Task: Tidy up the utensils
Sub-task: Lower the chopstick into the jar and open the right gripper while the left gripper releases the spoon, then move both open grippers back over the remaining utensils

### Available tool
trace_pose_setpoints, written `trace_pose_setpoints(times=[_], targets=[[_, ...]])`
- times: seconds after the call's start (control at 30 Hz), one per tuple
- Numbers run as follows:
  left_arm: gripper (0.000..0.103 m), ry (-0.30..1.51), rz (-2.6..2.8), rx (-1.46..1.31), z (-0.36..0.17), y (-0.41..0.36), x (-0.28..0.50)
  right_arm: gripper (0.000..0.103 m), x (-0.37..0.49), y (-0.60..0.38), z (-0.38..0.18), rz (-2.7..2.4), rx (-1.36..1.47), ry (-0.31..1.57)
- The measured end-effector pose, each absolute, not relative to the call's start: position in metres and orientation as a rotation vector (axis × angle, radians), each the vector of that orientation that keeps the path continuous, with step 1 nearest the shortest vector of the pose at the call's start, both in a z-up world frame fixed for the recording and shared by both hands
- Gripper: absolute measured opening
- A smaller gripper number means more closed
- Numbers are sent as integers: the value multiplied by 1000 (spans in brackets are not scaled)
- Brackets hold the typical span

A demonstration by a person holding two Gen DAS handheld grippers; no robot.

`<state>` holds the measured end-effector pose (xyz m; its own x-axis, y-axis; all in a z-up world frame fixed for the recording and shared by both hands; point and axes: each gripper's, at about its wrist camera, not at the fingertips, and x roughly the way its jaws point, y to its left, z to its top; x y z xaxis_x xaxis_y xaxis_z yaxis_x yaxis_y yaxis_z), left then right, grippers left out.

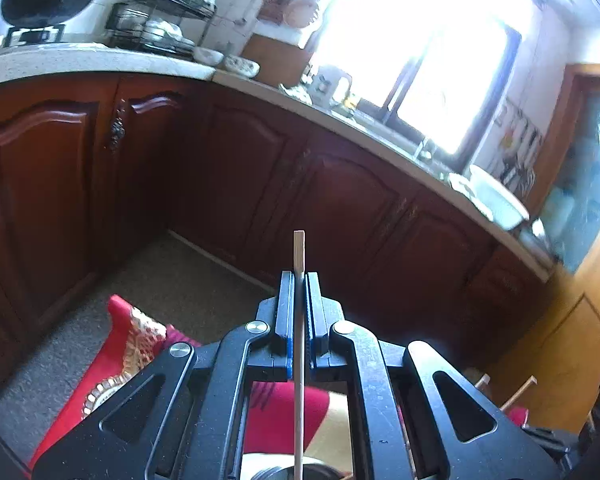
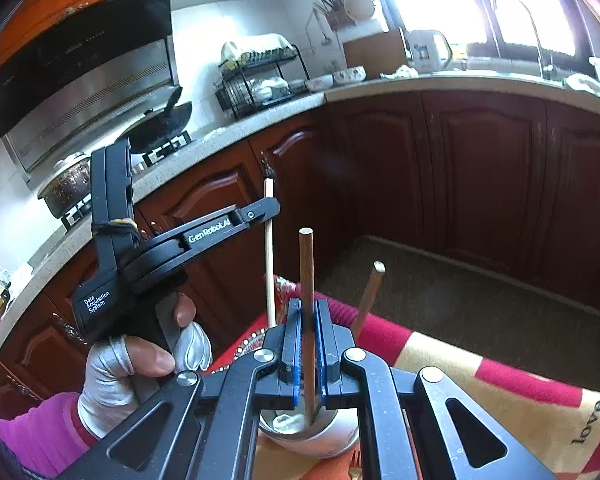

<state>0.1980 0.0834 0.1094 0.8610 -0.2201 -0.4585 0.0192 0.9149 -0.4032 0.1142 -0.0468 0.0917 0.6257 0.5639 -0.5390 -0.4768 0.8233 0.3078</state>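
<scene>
My left gripper (image 1: 299, 280) is clamped on a pale chopstick (image 1: 299, 248); my right gripper (image 2: 308, 308) pinches a brown chopstick (image 2: 306, 264) above the cup (image 2: 320, 438).

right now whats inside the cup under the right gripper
The cup holds the dark chopstick's lower end, gripped by the right gripper, and something pale. Its bottom is hidden.

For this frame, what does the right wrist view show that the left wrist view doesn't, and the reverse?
Only the right wrist view shows the right claw shut on a dark chopstick whose lower end is in a cup, a second dark chopstick leaning beside it, the gloved hand holding the left claw, and the range hood.

Only the left wrist view shows the glass-panelled door.

Both show the pale chopstick in the left claw, the wok, dish rack and red cloth.
</scene>
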Motion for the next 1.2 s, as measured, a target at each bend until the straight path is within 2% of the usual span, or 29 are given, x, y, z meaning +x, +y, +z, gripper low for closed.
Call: trace_pose_setpoints(times=[0.17,0.33,0.47,0.57,0.63,0.83,1.0,1.2], targets=[[3,625,-133,-299,84,68,194,5,117,-53,81,597,166,691],[3,671,-134,-312,69,69,181,5,125,-60,66,581,212,760],[4,692,-151,-317,68,67,168,17,119,-69,60,567,239,782],[18,707,-161,-307,69,65,158,18,113,-75,60,566,251,786],[34,706,-162,-318,70,66,148,20,111,-77,61,558,253,794],[37,706,-172,-326,74,68,120,23,90,-88,69,539,254,792],[39,726,-185,-300,73,61,88,30,60,-101,72,517,207,788],[41,796,-222,-282,61,37,55,31,21,-124,55,463,160,837]])
